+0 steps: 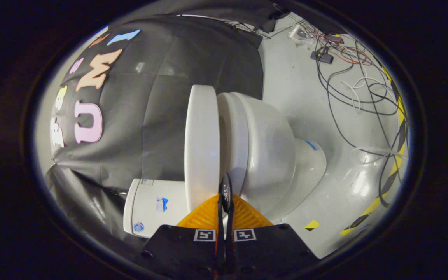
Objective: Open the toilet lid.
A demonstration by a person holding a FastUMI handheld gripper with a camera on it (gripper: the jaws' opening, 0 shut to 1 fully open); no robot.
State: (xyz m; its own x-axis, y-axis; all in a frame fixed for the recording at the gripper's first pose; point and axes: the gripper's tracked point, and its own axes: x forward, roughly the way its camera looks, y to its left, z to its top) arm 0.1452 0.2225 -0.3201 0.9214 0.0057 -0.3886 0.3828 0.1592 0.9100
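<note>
Tongs (225,194) closed, tips at raised toilet lid (202,140)

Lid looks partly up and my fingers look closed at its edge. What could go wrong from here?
1. The gripper has its fingers together at the gap between lid and seat, seemingly holding nothing; the lid could slip off and drop back.
2. The tank sits close behind the lid; a hard push could bang it.

The gripper (224,190) is sitting with its fingers closed together, tips meeting in the gap between the toilet lid (202,144) and the seat (230,136). Beyond the bowl (270,147), loose cables (358,89) are lying across the pale floor (298,101).
</note>
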